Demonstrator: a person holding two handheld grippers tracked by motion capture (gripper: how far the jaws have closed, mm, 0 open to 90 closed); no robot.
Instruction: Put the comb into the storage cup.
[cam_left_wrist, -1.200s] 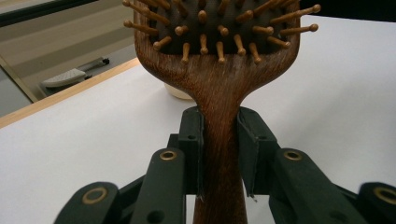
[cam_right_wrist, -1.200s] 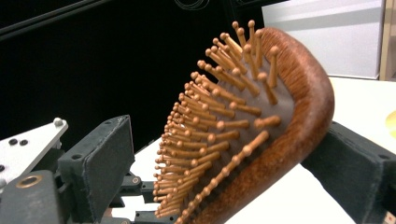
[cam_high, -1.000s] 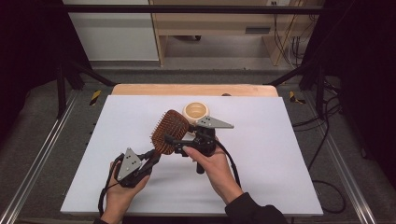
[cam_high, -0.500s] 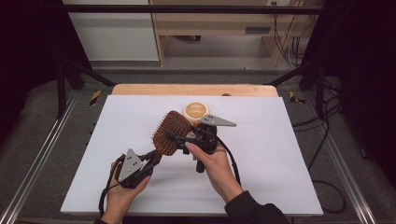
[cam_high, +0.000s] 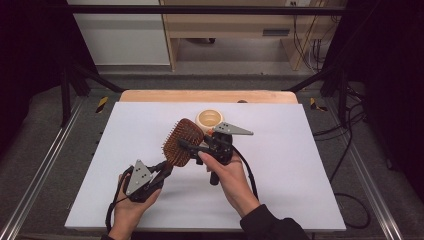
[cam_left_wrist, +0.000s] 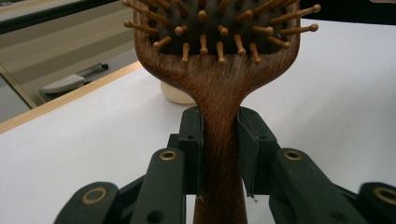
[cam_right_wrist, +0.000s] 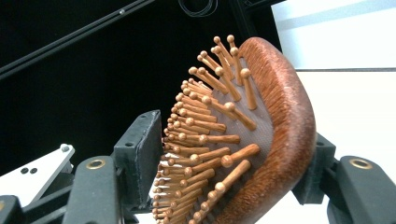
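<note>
Your left jaws are clamped tight on the neck of the dark brown wooden paddle hairbrush (cam_left_wrist: 219, 84), both pads pressed flat against the handle just below where the head flares out. Your right jaws have just been closing around the brush head (cam_right_wrist: 261, 140): one pad sits against the ball tips of the wooden bristles, the other lies behind the smooth curved back, and whether they already press home you cannot quite tell.

The left gripper (cam_high: 162, 172) carries the brush clear of the white worktop (cam_high: 300, 190), head slanting up and away toward the right gripper (cam_high: 187, 146), which comes in across the head from the side.

To do this handover well, keep the left grip firm and motionless until the right jaws have really bitten. Close gently, since the bristle side gives and the rounded back may slip; seat the back pad squarely first.

Beyond the brush head, a small round cream-coloured bowl (cam_high: 209, 119) stands near the worktop's far edge, so swing clear of it.
</note>
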